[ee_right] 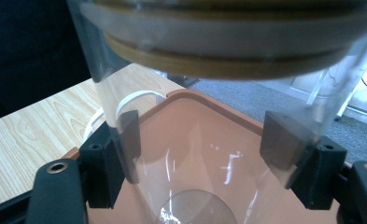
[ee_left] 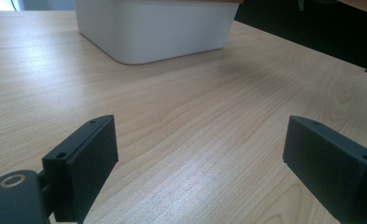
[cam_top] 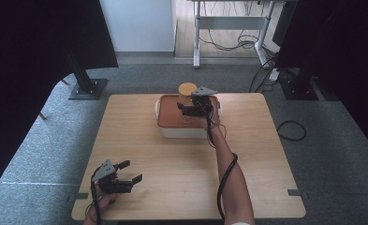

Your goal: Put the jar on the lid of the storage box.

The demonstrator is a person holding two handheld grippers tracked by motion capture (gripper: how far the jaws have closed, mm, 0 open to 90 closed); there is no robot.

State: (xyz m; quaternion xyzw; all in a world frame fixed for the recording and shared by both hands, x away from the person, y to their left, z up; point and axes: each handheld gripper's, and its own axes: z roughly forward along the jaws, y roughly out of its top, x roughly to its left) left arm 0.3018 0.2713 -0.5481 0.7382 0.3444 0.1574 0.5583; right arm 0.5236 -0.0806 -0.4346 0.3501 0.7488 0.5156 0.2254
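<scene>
Right tongs (ee_right: 200, 144) clamp a clear jar (ee_right: 209, 93), seemingly wood-lidded, above the orange-lidded box (cam_top: 170, 117); left tongs (ee_left: 200, 163) gape apart.

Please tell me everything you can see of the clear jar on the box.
The jar is a clear cylinder, glass or plastic by its look, empty, closed by a round wood-coloured lid with a pale seal ring. It stands upright on the orange lid of the white box, toward the far side. The right gripper has its jaws shut on the jar's wall, below the lid.
</scene>
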